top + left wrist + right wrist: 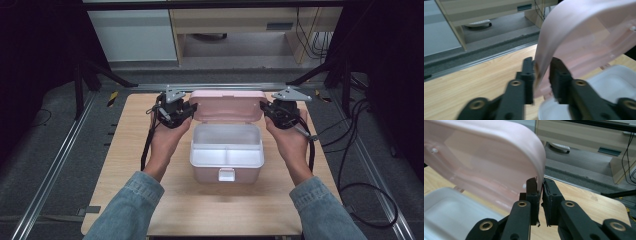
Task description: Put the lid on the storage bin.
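Observation:
A pink box [205, 175] stands in the middle of the wooden table [200, 210], with a white two-part tray [227, 159] inside. Its pink lid [227, 104] is raised upright at the back. My left gripper [192, 107] is at the lid's left end. In the left gripper view the lid's rim [584, 30] runs between the jaws of the left gripper [541, 62], which stand slightly apart from it. My right gripper [263, 106] is at the lid's right end. There the right gripper [540, 181] pinches the rim of the lid [481, 157].
A white latch [226, 174] hangs on the box's front wall. Metal rails [50, 165] frame the table on both sides and at the back. Black cables [350, 150] trail on the floor to the right. A wooden cabinet [240, 22] stands beyond the table.

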Tool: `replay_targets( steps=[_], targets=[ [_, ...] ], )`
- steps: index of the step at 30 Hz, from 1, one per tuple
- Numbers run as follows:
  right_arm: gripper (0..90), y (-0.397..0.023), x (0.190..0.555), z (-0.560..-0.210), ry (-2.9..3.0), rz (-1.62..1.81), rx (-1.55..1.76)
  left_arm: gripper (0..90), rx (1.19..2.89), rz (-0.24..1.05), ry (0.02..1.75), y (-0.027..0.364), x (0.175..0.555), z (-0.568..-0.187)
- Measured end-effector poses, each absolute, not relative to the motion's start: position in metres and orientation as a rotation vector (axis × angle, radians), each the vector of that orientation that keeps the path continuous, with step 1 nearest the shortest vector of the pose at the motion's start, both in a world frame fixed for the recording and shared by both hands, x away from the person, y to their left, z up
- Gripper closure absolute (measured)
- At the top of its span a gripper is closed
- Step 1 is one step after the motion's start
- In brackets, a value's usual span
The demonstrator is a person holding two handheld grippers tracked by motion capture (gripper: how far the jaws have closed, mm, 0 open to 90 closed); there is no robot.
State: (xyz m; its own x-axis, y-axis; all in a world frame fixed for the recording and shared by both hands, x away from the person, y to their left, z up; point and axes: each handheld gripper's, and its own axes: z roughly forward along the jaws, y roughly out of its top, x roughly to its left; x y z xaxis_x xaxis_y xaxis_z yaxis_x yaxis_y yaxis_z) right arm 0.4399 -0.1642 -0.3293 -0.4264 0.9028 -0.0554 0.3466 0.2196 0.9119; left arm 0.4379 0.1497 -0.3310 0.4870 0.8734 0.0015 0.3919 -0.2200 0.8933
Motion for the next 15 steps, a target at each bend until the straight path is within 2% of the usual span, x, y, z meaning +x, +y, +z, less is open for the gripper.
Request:
replay_targets(
  steps=[5, 15],
  targets=[
    [81.8, -0.17, 0.423, -0.336, 1.909, 1.221, 1.13, 52.8, 1.785, 0.585, 1.051, 0.16, 0.42, -0.347],
    [80.8, -0.181, 0.404, -0.351, 1.929, 1.327, 1.117, 47.3, 1.785, 0.554, 1.003, 0.174, 0.399, -0.367]
  ],
)
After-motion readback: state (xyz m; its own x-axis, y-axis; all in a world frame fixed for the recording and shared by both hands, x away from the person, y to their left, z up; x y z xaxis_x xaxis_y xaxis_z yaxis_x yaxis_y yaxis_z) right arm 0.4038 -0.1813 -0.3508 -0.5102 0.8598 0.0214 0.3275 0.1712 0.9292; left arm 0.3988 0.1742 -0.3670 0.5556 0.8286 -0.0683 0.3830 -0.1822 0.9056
